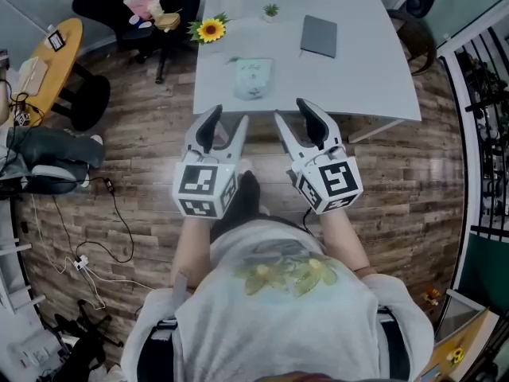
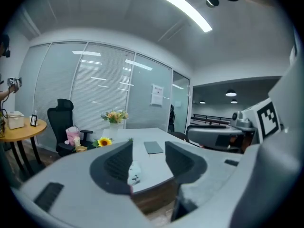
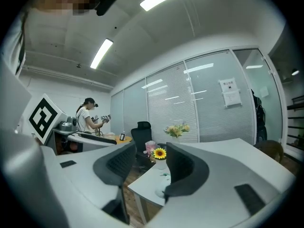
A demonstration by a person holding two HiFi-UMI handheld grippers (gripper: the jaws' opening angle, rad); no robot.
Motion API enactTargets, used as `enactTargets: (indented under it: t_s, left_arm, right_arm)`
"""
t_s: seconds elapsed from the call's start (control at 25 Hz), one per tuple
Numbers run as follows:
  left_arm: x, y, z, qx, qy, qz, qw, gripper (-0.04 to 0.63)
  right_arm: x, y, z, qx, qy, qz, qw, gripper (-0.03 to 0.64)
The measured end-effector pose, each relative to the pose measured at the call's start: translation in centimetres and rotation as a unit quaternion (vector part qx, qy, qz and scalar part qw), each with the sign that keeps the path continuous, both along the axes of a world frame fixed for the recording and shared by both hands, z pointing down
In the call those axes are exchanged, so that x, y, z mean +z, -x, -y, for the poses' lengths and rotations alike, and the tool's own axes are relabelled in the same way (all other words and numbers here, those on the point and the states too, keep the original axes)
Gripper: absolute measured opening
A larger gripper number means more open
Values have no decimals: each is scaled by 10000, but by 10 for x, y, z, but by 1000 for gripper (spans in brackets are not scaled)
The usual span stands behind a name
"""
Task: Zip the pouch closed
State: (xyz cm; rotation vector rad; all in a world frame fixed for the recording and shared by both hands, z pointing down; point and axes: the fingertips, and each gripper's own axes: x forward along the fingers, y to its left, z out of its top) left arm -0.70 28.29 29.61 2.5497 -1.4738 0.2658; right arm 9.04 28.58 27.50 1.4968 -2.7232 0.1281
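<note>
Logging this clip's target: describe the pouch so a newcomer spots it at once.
Find the white table ahead of the person. The pouch lies flat near its front edge, nearer the person than the sunflower and the grey notebook. It alone is soft, pale and rounded, with a small print.

The table (image 1: 366, 70) lies at twelve o'clock, its near edge just ahead of the left gripper (image 1: 227, 118) and the right gripper (image 1: 293, 111), which hang over bare floor (image 1: 151, 150). The pouch (image 1: 253, 78) lies near that edge, and the tabletop at its six o'clock is bare. A sunflower (image 1: 211, 29) stands at its eleven, a small plant (image 1: 271, 10) at twelve and a notebook (image 1: 319, 36) at one, all apart from it. The tabletop at three o'clock is bare. An office chair (image 1: 151, 6) stands off the table's far left corner.
</note>
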Motion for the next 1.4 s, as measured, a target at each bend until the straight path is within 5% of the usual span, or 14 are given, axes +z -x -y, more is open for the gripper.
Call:
enactTargets:
  t_s: [0.08,0.2,1.4]
  left_arm:
    - [3,2,13,66,47,-6,10000,262]
    - [7,5,34,200,80,170,9996,296]
    - [96,53,198,564,1437,307,9875,296]
  right_arm:
    - [4,2,13,-51,62,-91,9999,216]
    - [7,4,34,-125,129,-235,9996,232]
    - [86,21,192,-552,1130,-1153,9853,233]
